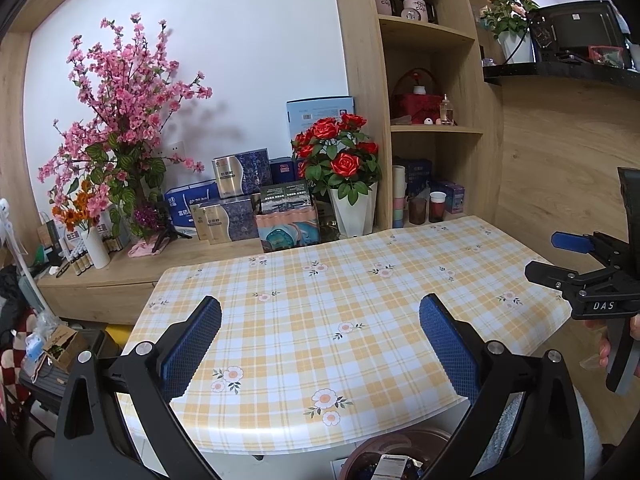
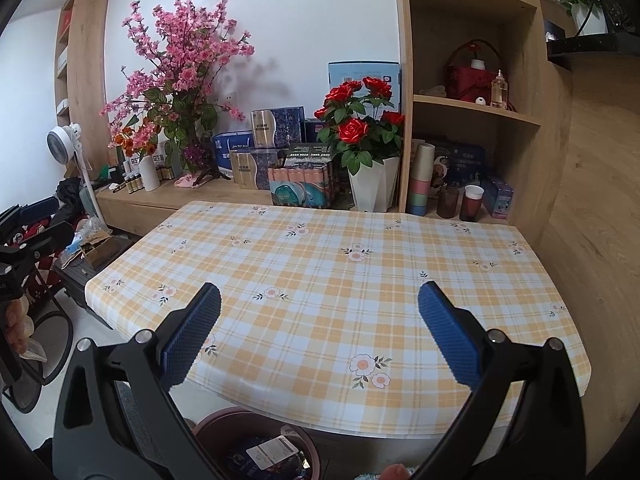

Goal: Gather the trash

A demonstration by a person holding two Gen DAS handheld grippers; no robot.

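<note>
A brown round bin (image 2: 256,446) stands on the floor under the table's near edge, holding wrappers and a white-labelled packet (image 2: 272,451); in the left wrist view the bin (image 1: 394,456) shows at the bottom. The table (image 1: 320,312) wears a yellow plaid cloth with flowers, and I see no loose trash on it. My left gripper (image 1: 320,340) is open above the near table edge, nothing between its blue pads. My right gripper (image 2: 319,336) is open too, empty, over the table's near half. The right gripper (image 1: 576,264) also appears at the right edge of the left wrist view.
A low wooden sideboard (image 1: 132,268) behind the table carries a pink blossom arrangement (image 1: 120,112), boxes and a red rose pot (image 1: 348,184). Shelves (image 1: 432,128) with cups stand at the back right. Clutter and a fan (image 2: 68,140) fill the floor to the left.
</note>
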